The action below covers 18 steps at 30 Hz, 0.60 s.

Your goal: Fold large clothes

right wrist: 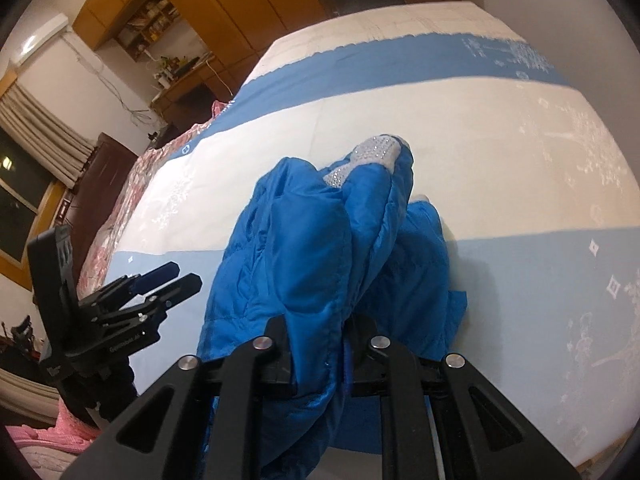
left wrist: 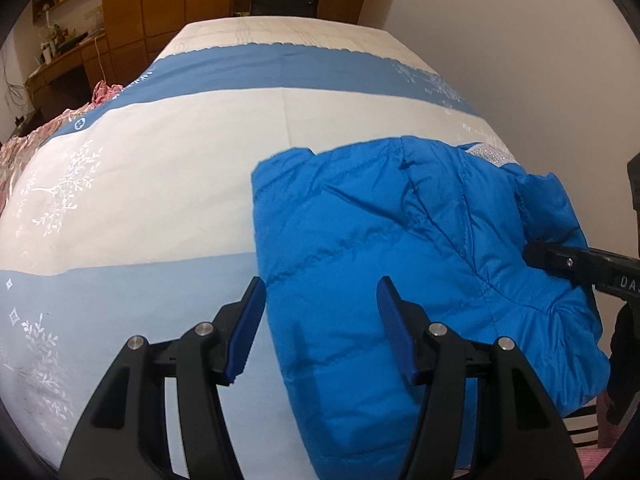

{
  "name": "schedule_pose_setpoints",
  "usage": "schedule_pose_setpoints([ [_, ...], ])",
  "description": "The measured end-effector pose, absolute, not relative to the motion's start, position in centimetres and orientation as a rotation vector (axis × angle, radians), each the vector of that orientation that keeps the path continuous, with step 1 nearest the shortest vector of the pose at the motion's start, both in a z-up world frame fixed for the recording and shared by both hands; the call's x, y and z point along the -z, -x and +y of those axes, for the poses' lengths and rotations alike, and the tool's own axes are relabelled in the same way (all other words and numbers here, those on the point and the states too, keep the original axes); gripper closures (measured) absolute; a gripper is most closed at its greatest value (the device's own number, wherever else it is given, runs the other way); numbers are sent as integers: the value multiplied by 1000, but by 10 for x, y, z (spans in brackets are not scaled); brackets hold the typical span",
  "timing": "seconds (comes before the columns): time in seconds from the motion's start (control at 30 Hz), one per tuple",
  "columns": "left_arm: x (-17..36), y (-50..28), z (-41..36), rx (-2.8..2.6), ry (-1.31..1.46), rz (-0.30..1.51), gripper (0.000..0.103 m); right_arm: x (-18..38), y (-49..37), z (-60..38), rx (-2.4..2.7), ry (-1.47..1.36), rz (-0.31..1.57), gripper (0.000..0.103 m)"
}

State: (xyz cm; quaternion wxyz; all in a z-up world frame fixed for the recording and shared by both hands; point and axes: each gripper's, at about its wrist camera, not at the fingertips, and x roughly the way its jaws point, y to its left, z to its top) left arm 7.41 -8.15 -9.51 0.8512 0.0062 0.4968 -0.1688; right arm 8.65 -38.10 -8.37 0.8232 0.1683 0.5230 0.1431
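A bright blue puffer jacket lies folded in a bundle on the bed, with a silver sparkly patch at its far edge. My left gripper is open and empty, its blue-padded fingers straddling the jacket's near left edge. My right gripper is shut on a fold of the jacket and holds it bunched up off the bed. The right gripper also shows in the left wrist view at the jacket's right side. The left gripper shows in the right wrist view, left of the jacket.
The bed has a cover of blue and white bands. A pink patterned blanket lies along its left side. Wooden cupboards and a desk stand beyond, and a white wall runs along the right.
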Motion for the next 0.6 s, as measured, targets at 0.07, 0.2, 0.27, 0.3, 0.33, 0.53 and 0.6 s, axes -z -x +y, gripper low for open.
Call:
schedule_pose_setpoints([
  [0.07,102,-70,-86,359,-24,1058,46,94,-85,-391,-299,-379,1129,88],
  [0.2,114,-66,-95,371,-39,1078,46,115,-82,-411,-287,-420,1164,88],
  [0.27,123,-65,-101,383,-43,1089,46,127,-82,-419,-282,-443,1181,88],
  [0.3,127,-65,-103,391,-41,1097,46,134,-82,-422,-279,-456,1193,87],
  [0.33,134,-65,-105,400,-33,1112,46,142,-82,-424,-278,-466,1205,87],
  [0.53,162,-67,-109,414,-17,1140,42,202,-82,-443,-339,-633,1211,80],
  [0.6,166,-65,-113,403,-28,1132,41,213,-84,-448,-351,-689,1203,80],
])
